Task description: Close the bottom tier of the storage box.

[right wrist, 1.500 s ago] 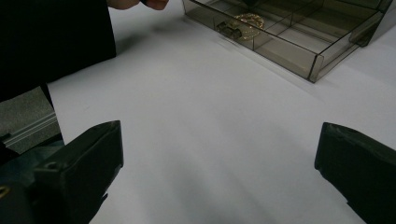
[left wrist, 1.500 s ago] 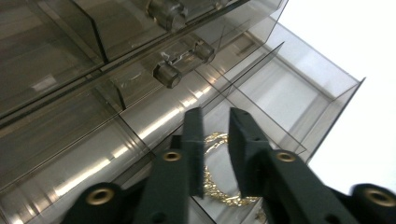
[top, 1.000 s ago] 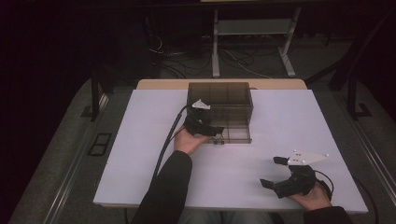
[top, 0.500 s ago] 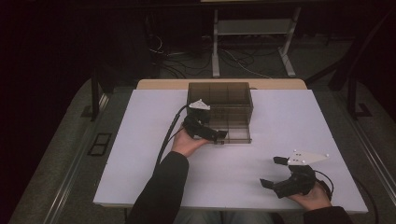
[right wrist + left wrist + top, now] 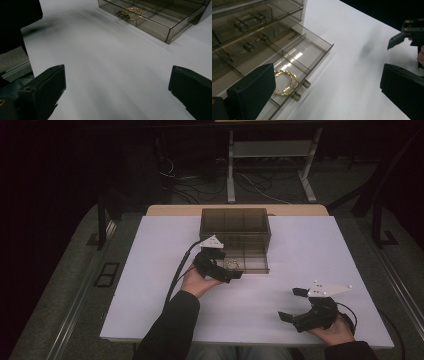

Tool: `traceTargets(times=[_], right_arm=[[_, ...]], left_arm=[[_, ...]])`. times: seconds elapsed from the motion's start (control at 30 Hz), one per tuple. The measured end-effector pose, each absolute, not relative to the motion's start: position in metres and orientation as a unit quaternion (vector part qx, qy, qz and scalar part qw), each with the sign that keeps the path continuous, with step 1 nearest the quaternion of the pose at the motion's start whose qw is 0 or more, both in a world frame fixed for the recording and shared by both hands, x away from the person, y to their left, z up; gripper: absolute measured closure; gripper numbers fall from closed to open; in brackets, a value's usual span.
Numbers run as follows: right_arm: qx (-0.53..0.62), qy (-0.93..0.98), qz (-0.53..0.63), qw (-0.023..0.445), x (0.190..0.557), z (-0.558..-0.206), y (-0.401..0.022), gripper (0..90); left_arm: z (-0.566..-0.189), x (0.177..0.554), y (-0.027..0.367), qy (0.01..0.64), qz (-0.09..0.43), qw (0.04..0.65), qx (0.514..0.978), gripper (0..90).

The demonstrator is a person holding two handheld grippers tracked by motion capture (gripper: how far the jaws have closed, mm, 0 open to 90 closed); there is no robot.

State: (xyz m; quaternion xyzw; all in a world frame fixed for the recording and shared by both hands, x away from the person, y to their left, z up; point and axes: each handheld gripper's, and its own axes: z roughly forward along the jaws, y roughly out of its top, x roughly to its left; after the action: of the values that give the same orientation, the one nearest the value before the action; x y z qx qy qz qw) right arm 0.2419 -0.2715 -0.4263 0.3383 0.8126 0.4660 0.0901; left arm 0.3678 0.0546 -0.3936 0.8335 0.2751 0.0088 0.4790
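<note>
**Once clear of the drawer, push it shut squarely**

Before pulling back, check the left gripper (image 5: 231,265): spread wide, having just been opening, with nothing between the jaws, poised at 7 o'clock of the pulled-out drawer (image 5: 319,60). Lift slightly before sliding away, to avoid clipping the front wall or the 2 knobs. Leave the gold bracelet (image 5: 287,82) alone: lying flat in the drawer's left-hand compartment, right behind those knobs and below the rim. Probably next: shut the drawer into the smoky organizer box (image 5: 235,222). Press at the middle of the front wall, straight toward 12 o'clock and slowly, to stop the box skidding on the white table (image 5: 150,270). Hold the right gripper (image 5: 291,304), also spread and empty, at 4 o'clock, well apart, or bring over to brace the box.
</note>
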Motion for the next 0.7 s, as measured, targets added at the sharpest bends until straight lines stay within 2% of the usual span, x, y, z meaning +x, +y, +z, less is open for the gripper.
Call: traceTargets(times=[0.7], right_arm=[[0.338,0.813,0.466,0.091,0.242,-0.426,-0.271,0.6]], left_arm=[[-0.409,0.351,0.054,0.231,-0.028,0.445,0.865,0.0]])
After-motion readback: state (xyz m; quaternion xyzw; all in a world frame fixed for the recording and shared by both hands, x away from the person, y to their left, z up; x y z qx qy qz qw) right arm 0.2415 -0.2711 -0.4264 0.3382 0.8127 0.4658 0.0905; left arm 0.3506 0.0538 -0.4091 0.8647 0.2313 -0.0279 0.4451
